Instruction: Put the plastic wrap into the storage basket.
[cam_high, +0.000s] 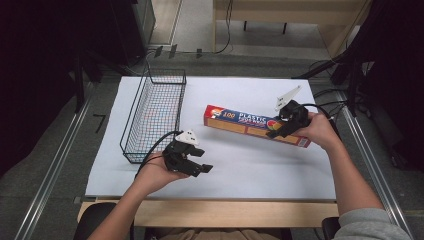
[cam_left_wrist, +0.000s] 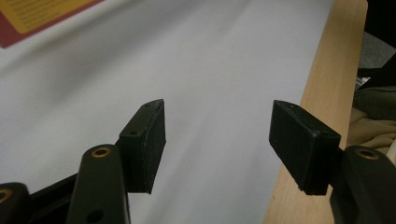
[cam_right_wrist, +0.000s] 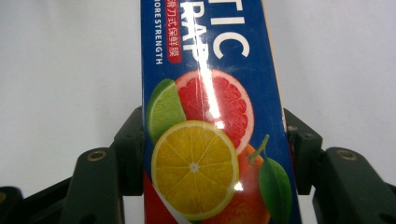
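Right hand-held gripper (cam_high: 276, 132) clamps plastic-wrap box (cam_high: 240, 122) near its fruit-print end, box between its jaws, low over bench (cam_high: 280, 175). Left hand-held gripper (cam_high: 202, 169) part-open, empty. Step: lifting box. Next, probably: carry to wire basket (cam_high: 155, 112) beyond left hand-held gripper, w/ level hold.

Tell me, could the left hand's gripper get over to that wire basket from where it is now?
Probably yes. The left gripper hangs open and holds nothing, just beside the near end of the wire basket, with bare white table between them. The plastic wrap box lies off to the other side.
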